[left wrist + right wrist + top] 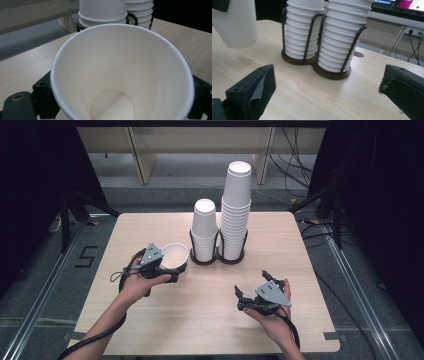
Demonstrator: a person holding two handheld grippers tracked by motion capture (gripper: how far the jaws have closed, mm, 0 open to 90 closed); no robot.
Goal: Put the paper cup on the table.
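Pale wood tabletop (210,315), dark room; left gripper (172,274) fingers clasp a cup (174,256), right gripper (251,287) fingers wide, cup's base hidden

White paper cups (236,210), black wire rack (310,30), pale woodgrain table (210,310).

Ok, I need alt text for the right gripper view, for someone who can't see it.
The open right gripper faces a holder with two stacks of white cups on a wooden table. At upper left a single cup hangs above the table.
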